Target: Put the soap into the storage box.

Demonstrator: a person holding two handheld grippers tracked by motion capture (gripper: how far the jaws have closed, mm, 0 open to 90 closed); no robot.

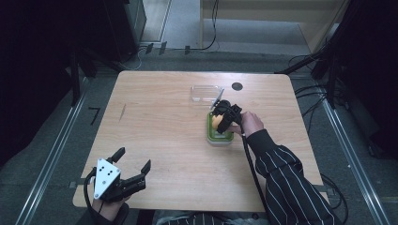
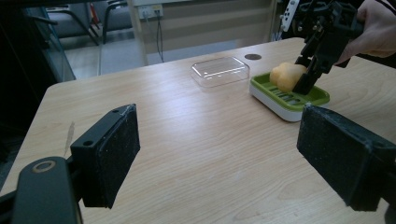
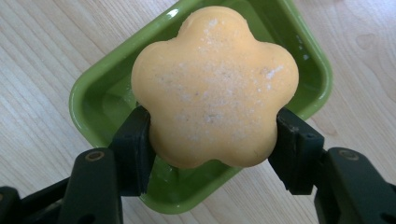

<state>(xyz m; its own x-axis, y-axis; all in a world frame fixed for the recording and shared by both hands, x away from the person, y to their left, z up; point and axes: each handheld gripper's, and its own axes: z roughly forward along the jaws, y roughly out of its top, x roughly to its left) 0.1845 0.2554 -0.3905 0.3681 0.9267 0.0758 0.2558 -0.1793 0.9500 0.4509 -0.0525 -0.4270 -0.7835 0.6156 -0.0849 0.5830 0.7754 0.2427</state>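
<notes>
A yellow-orange flower-shaped soap (image 3: 215, 84) is clamped between the two jaws of my right gripper (image 3: 215, 140), which is shut on it. Right under the soap is a green soap dish (image 3: 91, 93). In the high view the right gripper (image 1: 220, 117) and soap (image 1: 215, 122) are over the dish (image 1: 220, 137) at the table's centre right. From the left gripper view the soap (image 2: 286, 75) sits tilted over the dish (image 2: 322, 98); whether they touch I cannot tell. My left gripper (image 1: 134, 158) stands open and empty at the front left, its pads (image 2: 112, 154) wide apart.
A clear plastic lid (image 1: 205, 93) lies on the wooden table (image 1: 155, 122) just behind the dish, also seen as lid (image 2: 219, 71). A small black disc (image 1: 237, 86) is set in the tabletop behind it. A striped sleeve (image 1: 286, 178) crosses the table's front right.
</notes>
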